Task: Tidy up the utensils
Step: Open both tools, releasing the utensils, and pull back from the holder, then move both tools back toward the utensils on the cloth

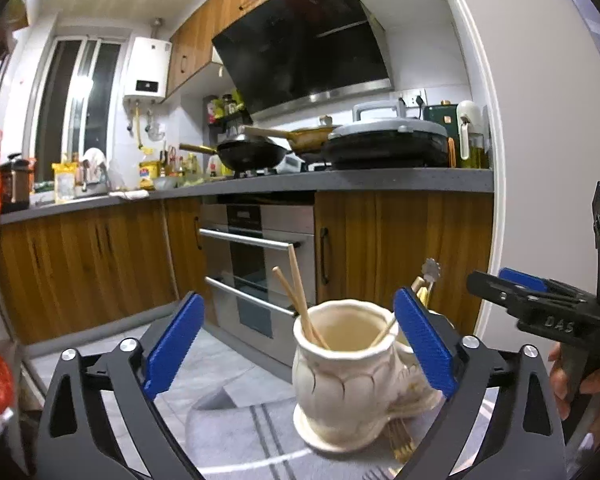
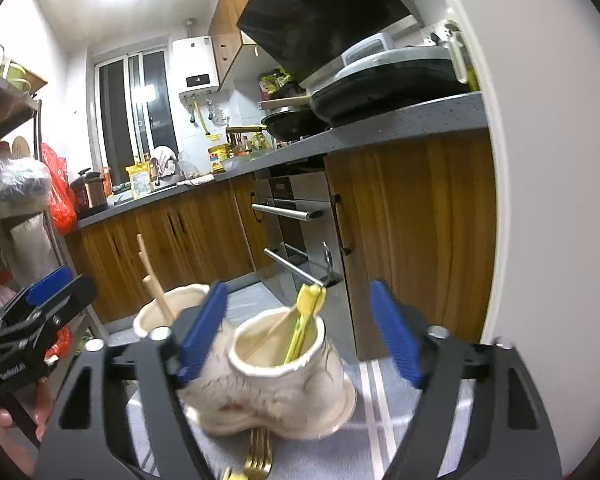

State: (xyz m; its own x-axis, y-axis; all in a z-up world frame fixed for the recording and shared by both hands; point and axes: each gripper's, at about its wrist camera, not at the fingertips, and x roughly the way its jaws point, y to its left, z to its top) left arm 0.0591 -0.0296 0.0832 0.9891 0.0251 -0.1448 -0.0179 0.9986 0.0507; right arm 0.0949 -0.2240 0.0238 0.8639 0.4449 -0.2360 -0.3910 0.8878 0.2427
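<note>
A gold fork (image 2: 256,460) lies nearest the right wrist camera, its tines pointing at the lens and its handle running under the foot of the cream ceramic holder (image 2: 276,380). The holder has 2 cups joined side by side and stands on a grey cloth with pale stripes (image 2: 380,412).

The right gripper (image 2: 300,332) has its jaws spread wide around the near cup, the blue pads clear of the rim on both sides; nothing is gripped. In that cup lean a yellow-handled utensil (image 2: 306,312) and a thin wooden stick. The far cup holds wooden chopsticks (image 2: 156,288).

The left gripper (image 1: 296,348) is likewise wide open. Its right pad stands in front of the holder (image 1: 340,376), hiding the second cup, and its left pad is well apart from the holder. Chopsticks (image 1: 296,292) rise from the near cup there.

Behind the holder are wooden cabinet doors (image 1: 400,252) and a steel oven (image 1: 260,264), under a grey counter (image 1: 380,180) carrying pans (image 1: 252,152).
</note>
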